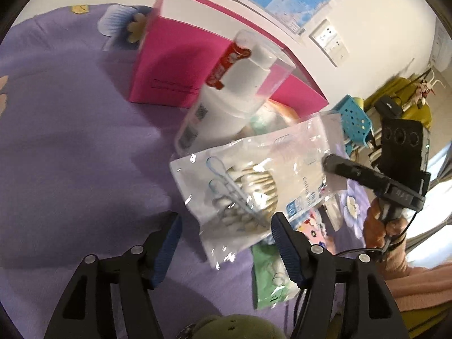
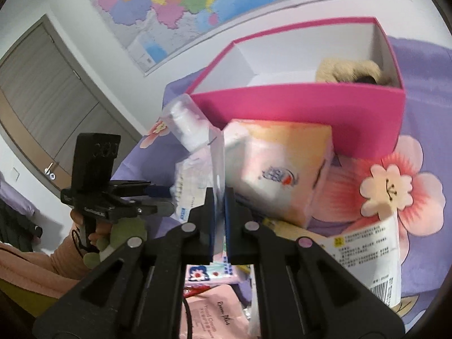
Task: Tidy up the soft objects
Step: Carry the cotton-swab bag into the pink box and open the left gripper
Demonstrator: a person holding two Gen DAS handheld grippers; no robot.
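Right gripper (image 2: 219, 197) is clamped on the edge of the swab bag (image 1: 254, 186), holding it up mid-frame in the left view. Left gripper (image 1: 226, 223) is spread wide at the bottom of the frame, gripping nothing, with the bag's lower end just above it. Behind the bag sit a clear tube (image 1: 226, 90) and a tissue pack (image 2: 279, 169), then the pink box (image 2: 310, 107) at upper frame with a plush (image 2: 350, 70) inside. Everything rests on the purple bed (image 1: 70, 141).
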